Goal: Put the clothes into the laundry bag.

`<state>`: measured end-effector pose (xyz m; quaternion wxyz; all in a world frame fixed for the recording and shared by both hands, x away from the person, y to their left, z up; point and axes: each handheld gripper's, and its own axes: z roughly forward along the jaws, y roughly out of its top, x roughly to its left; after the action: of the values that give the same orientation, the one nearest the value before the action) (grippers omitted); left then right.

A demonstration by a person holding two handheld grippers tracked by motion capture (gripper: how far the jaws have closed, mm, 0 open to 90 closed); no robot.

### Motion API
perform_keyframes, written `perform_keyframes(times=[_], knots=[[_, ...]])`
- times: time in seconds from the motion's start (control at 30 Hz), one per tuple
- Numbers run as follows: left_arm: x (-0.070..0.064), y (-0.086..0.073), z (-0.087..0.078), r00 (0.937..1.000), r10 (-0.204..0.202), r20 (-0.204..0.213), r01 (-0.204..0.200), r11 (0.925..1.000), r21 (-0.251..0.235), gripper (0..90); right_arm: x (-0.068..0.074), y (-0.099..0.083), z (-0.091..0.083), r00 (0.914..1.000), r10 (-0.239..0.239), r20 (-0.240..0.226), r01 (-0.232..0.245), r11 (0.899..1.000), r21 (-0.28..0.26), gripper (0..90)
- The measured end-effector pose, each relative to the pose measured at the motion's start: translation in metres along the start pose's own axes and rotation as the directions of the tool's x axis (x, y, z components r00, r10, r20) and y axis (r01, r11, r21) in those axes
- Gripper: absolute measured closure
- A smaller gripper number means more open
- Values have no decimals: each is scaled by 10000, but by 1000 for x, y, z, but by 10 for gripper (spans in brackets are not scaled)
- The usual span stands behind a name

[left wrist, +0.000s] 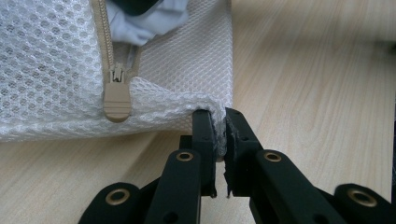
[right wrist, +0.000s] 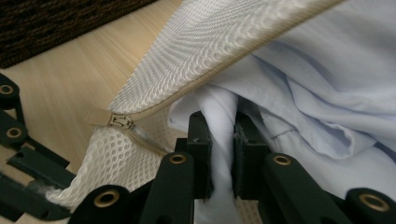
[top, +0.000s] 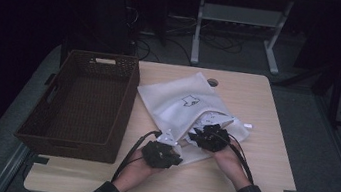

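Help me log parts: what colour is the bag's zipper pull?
Beige zipper pull, clearest in the left gripper view.

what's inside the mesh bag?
A pale blue garment bunched inside the white mesh bag, showing through the open zipper. The right tool pinches a fold of it. Mesh covers the rest, so anything else inside cannot be seen.

Your light wood table has a round cable hole at its 12 o'clock edge. Grey floor surrounds it. At 12 o'clock beyond, a pale metal desk frame stands over loose cables. The room is dim throughout.
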<state>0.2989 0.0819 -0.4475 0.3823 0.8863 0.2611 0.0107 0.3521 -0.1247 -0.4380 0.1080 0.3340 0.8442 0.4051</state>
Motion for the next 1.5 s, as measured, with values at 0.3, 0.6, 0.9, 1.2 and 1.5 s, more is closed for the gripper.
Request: perform_keyframes(times=[0.3, 0.6, 0.9, 1.2, 1.5], knots=[[1, 0, 0, 10000, -2, 14, 2, 10000, 49, 839, 4, -4, -4, 9997, -232, -111, 232, 9997, 69, 625], [1, 0, -1, 10000, -5, 22, 5, 10000, 23, 839, -1, -26, -21, 10000, -90, -5, 90, 9989, 470, 472], [1, -1, -1, 10000, -6, 40, 5, 10000, 29, 839, -4, -33, -4, 9998, -127, 181, 104, 9926, 1207, 779], [1, 0, -2, 10000, -39, 52, 39, 10000, 3, 839, -4, -21, 3, 9985, -215, 497, 164, 9948, 1005, 835], [0, 0, -1, 10000, -31, 72, 31, 10000, 21, 839, -15, -10, 10, 9972, -23, 746, -31, 9974, 717, 835]])
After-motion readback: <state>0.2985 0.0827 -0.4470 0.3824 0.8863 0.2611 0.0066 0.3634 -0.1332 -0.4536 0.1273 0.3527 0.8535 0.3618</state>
